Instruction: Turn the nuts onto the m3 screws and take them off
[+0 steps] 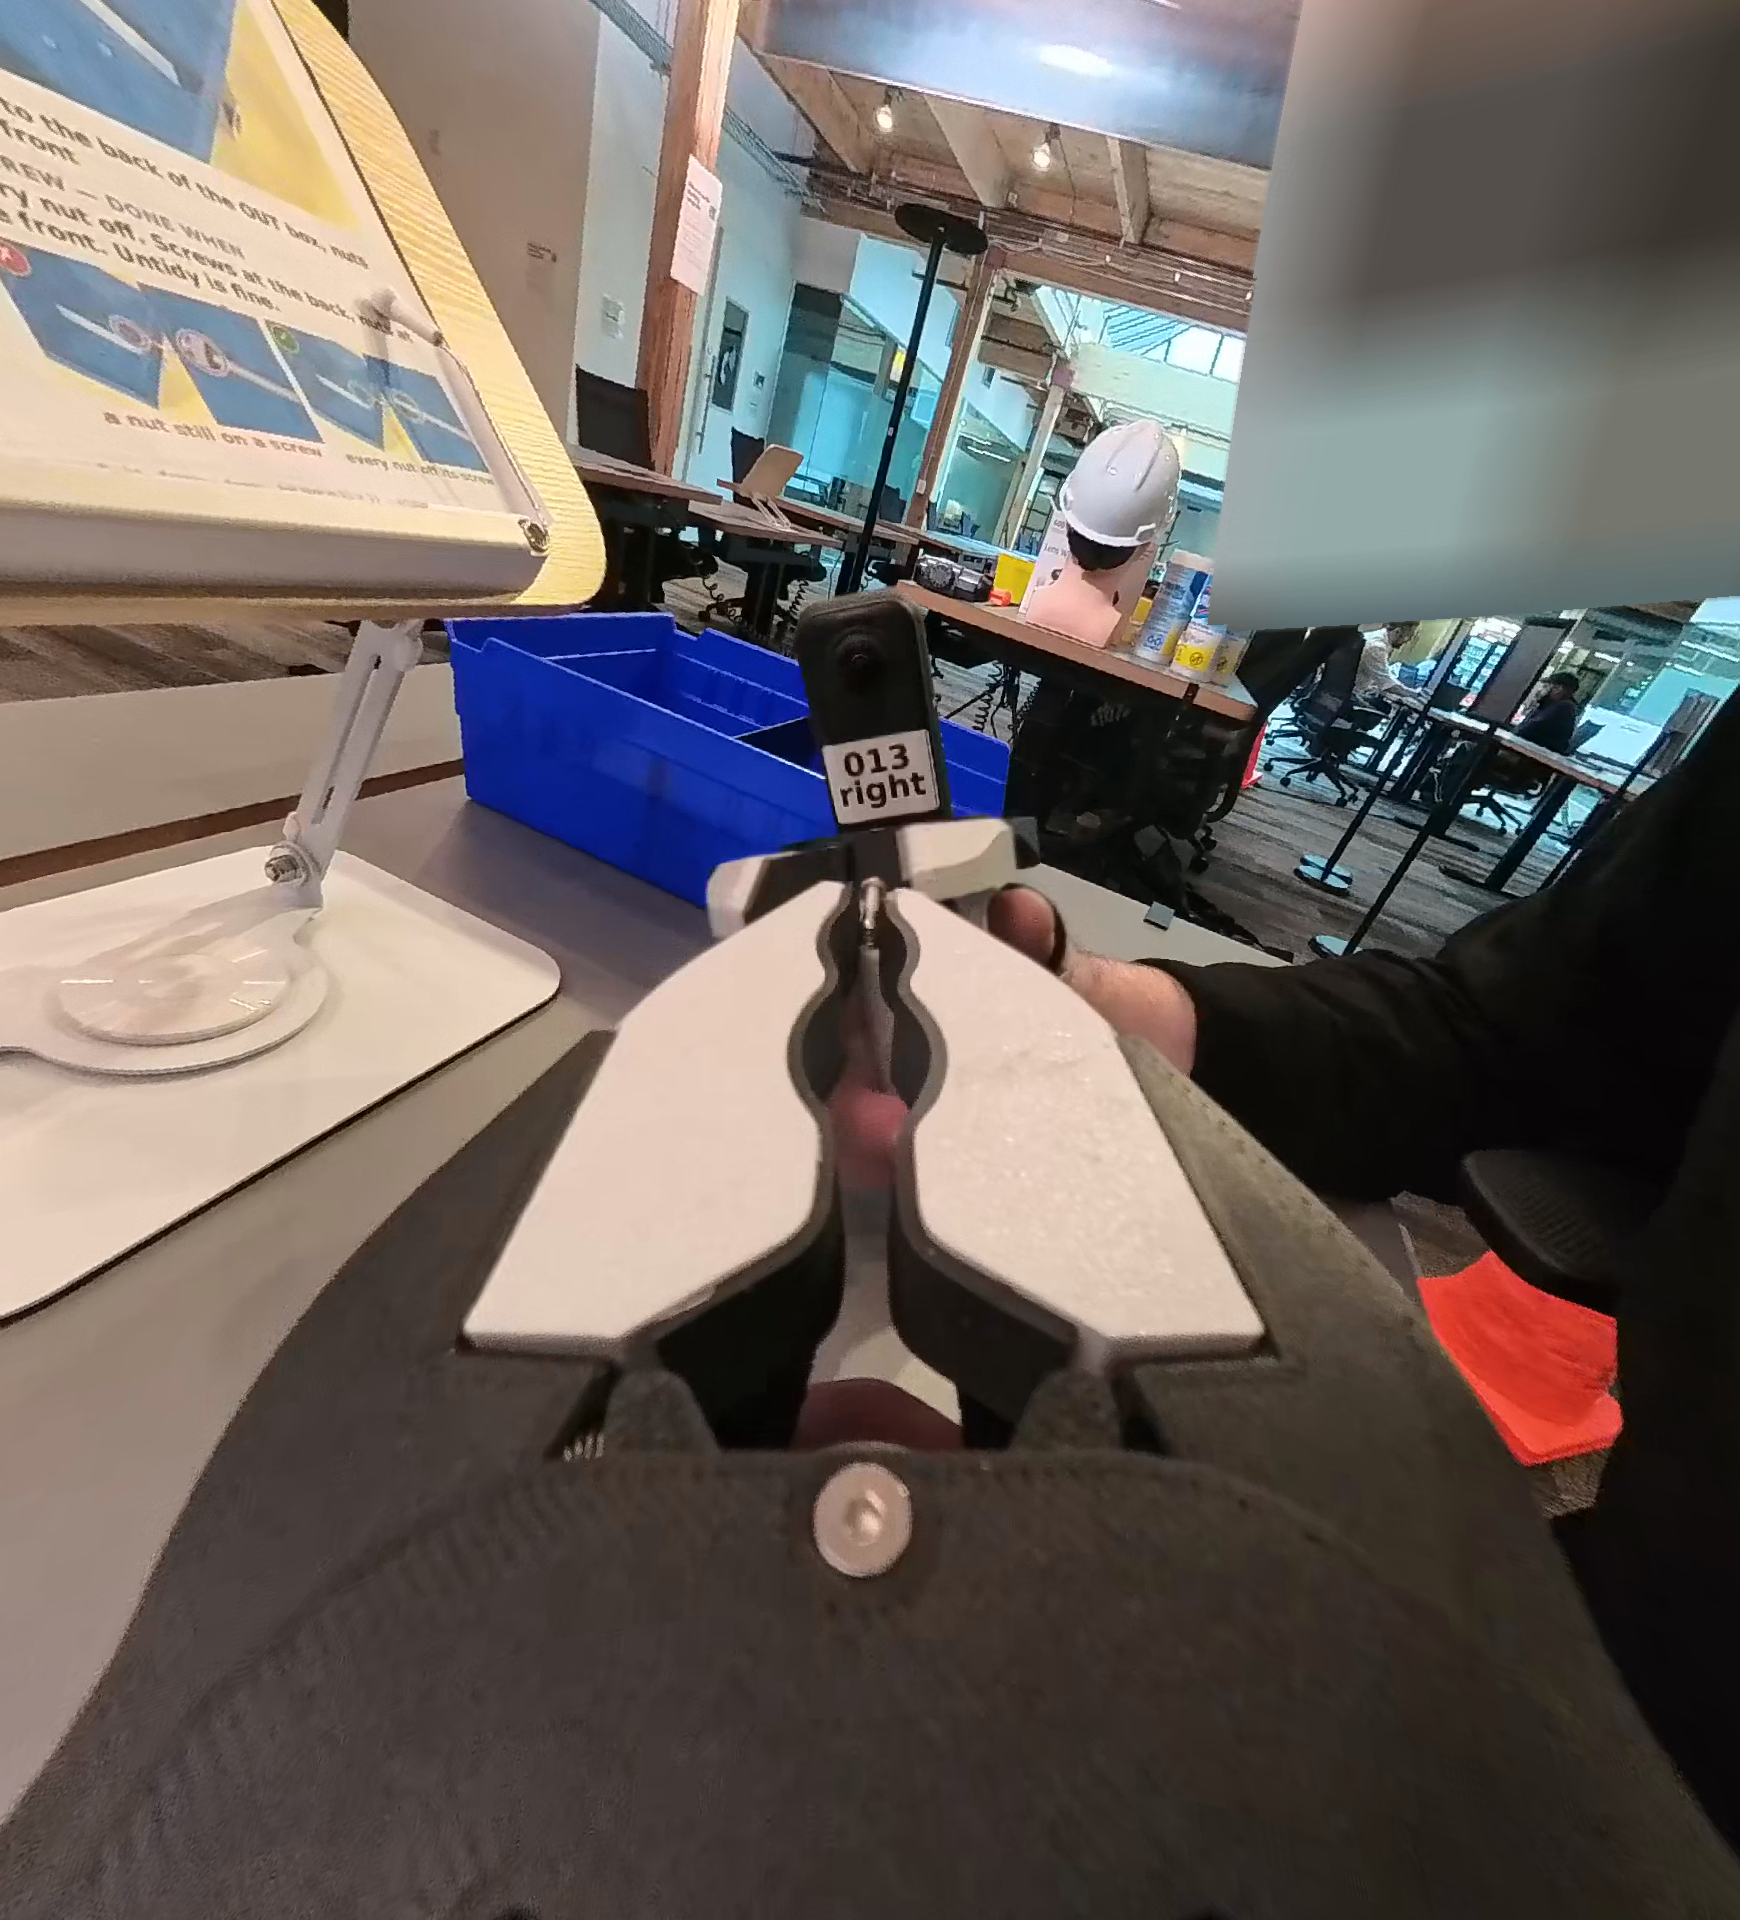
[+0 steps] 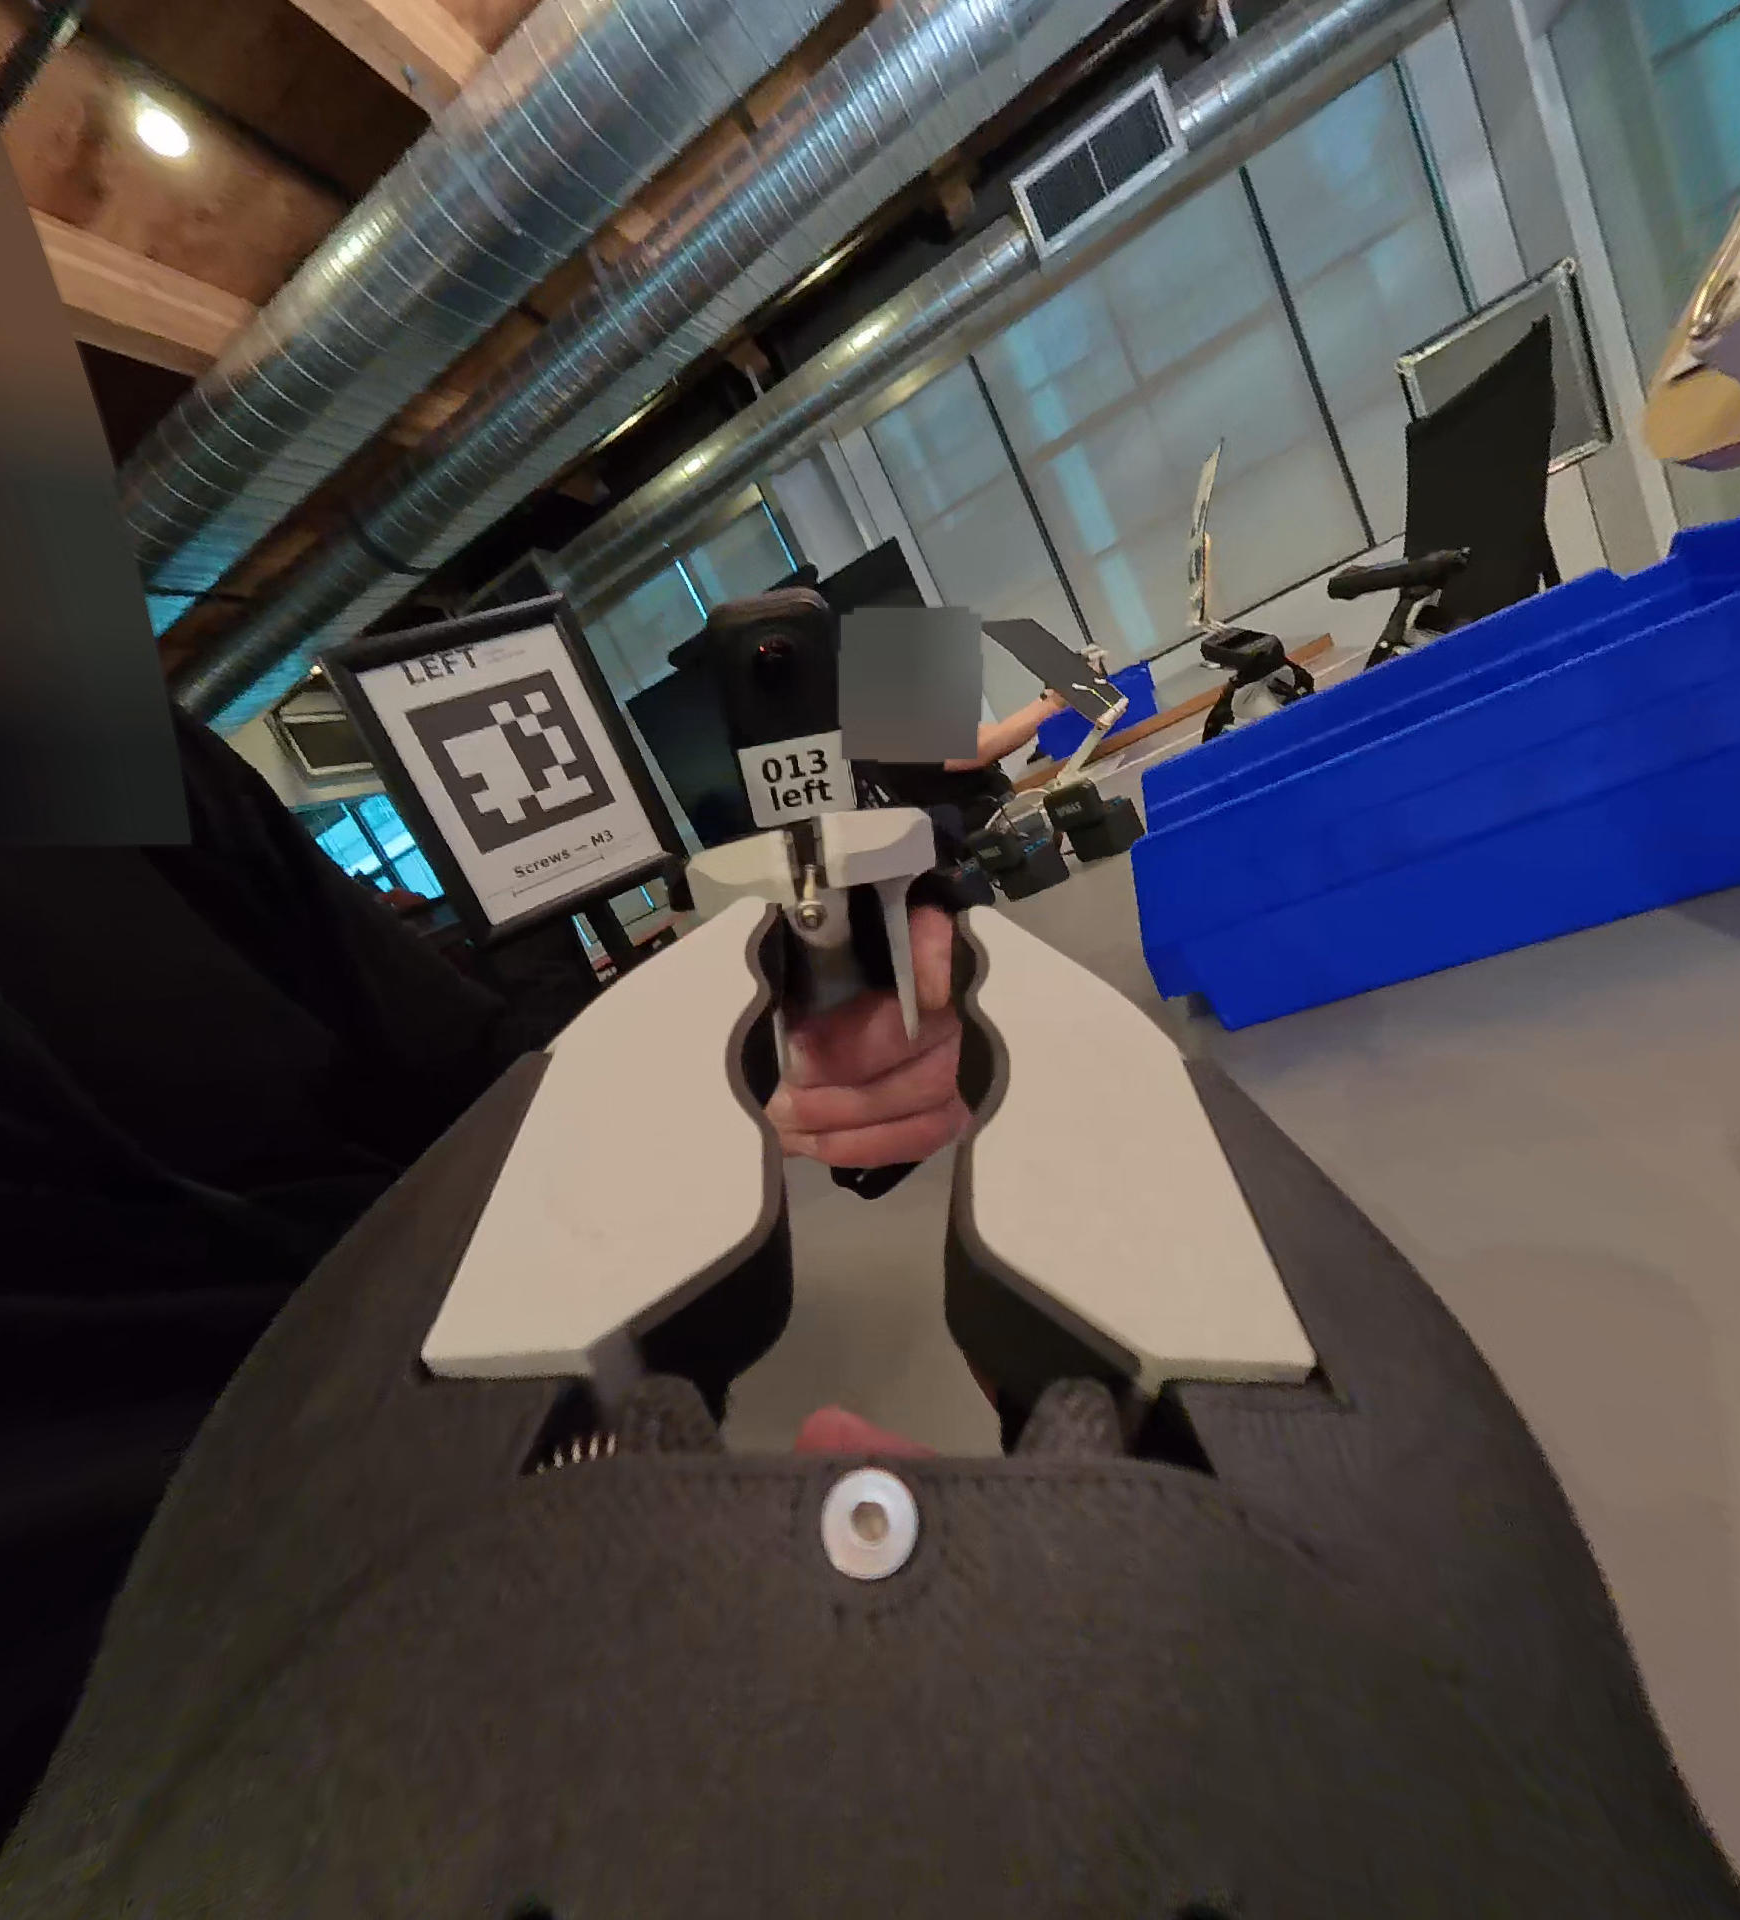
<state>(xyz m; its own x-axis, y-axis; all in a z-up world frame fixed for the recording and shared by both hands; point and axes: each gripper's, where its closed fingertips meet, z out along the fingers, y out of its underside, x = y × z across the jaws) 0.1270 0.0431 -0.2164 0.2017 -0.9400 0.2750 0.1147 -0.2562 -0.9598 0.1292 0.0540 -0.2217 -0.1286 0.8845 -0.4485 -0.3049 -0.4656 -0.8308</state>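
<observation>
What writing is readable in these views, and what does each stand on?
Wording withheld; bearers only.
Instruction sheet on the white stand: printed text, pictures.
White label, centre of left wrist view.
Second white label, centre of right wrist view.
Framed marker sign.
Distant canisters: too small.

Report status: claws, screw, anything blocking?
Left claw shut on screw. Right claw open, facing it, tips near the screw's end. Whether a nut is on it: too small to tell. Nothing between the claws.
</observation>
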